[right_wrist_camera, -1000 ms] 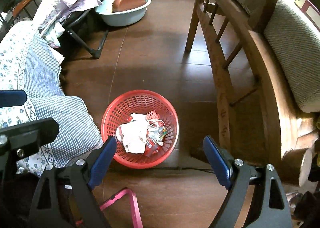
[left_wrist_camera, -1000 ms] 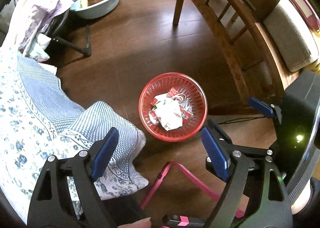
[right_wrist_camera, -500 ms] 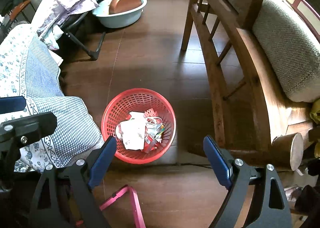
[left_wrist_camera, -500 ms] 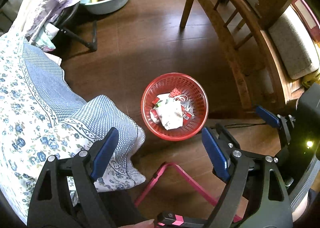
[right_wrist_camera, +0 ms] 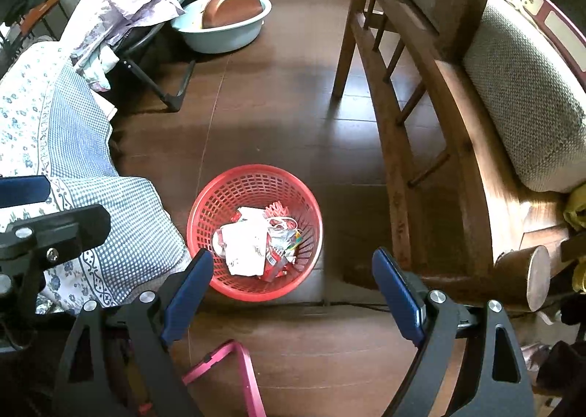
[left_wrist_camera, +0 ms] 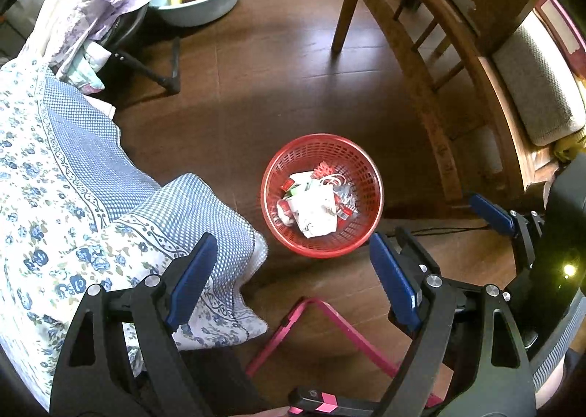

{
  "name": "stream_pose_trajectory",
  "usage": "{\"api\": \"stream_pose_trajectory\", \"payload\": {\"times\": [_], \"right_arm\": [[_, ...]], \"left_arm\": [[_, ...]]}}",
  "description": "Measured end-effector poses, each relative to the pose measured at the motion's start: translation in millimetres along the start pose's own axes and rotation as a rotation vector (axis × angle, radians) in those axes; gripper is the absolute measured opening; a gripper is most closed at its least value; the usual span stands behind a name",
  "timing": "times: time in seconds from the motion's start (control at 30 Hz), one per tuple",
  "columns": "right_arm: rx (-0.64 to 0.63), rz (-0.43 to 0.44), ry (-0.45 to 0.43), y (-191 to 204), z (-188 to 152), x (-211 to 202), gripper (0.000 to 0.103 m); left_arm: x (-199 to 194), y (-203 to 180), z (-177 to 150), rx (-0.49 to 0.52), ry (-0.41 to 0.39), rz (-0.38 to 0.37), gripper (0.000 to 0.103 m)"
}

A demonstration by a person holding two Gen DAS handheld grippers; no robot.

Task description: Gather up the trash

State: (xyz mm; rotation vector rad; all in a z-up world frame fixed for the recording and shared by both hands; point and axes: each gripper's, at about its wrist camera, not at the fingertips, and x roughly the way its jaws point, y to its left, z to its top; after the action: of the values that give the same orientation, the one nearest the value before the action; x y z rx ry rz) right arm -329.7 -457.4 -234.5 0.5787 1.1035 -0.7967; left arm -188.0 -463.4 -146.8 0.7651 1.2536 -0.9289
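Both grippers, left gripper (left_wrist_camera: 291, 272) and right gripper (right_wrist_camera: 293, 288), stay released and empty. Since a second ago the red basket (left_wrist_camera: 370, 175) of crumpled wrappers (left_wrist_camera: 315, 208) has drifted higher, toward frame centre, shrinking slightly on the wooden floor (left_wrist_camera: 256, 87).

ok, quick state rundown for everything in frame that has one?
left gripper: open, empty
right gripper: open, empty
red basket: upright on the floor, holding trash
trash: crumpled paper and wrappers, inside the basket
basin: upright on the floor, brown pan leaning in it
blue bedding: draped, corner hanging beside the basket
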Motion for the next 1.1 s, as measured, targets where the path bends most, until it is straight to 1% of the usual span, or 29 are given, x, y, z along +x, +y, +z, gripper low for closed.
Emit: {"api": "stream_pose_trajectory", "payload": {"times": [0.7, 1.0, 1.1], "right_arm": [[0.004, 0.002, 0.003, -0.7, 0.4, 0.5, 0.087], [0.003, 0.002, 0.004, -1.2, -0.8, 1.6, 0.087], [0.002, 0.001, 0.004, -1.8, -1.2, 2.2, 0.087]], "left_arm": [[-0.2, -2.2, 1.1, 0.006, -0.005, 0.007, 0.082], [-3.7, -4.8, 0.6, 0.024, -0.038, 0.017, 0.082], [-2.8, -4.1, 0.9, 0.022, -0.033, 0.014, 0.082]]}}
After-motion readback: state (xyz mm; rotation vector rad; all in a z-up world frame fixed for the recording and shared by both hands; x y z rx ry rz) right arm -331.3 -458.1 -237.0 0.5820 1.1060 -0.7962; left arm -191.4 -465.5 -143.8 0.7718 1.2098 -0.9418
